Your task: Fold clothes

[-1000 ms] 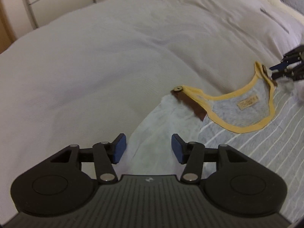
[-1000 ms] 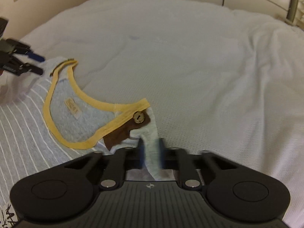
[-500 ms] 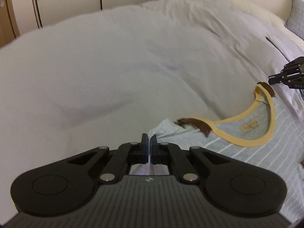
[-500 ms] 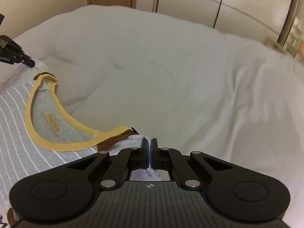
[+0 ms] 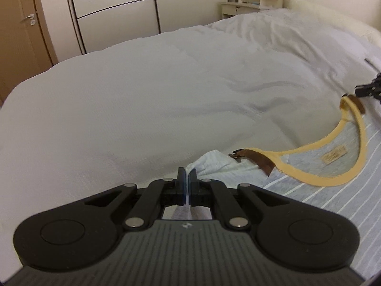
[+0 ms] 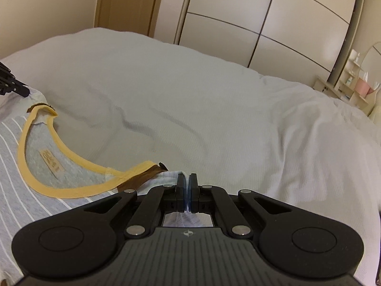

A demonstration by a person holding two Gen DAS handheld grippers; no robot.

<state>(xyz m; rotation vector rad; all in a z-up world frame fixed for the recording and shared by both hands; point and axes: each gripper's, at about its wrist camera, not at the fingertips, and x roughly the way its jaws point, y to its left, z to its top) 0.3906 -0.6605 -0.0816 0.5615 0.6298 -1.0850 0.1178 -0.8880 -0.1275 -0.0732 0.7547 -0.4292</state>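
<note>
Both hand-held grippers pinch the shirt's [image 5: 333, 190] shoulders: left hand-held gripper [image 5: 187, 178], right hand-held gripper [image 6: 187, 180]. Only the right wrist view shows the label [image 6: 51, 164] clearly.

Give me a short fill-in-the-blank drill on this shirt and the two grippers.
1. The striped shirt has a neckline trimmed in ____.
2. Both the left gripper and the right gripper are ____ on the shirt's shoulders.
3. The shirt lies on a white ____.
4. Inside the collar sits a small tan ____.

Missing words: yellow; shut; bed; label
</note>
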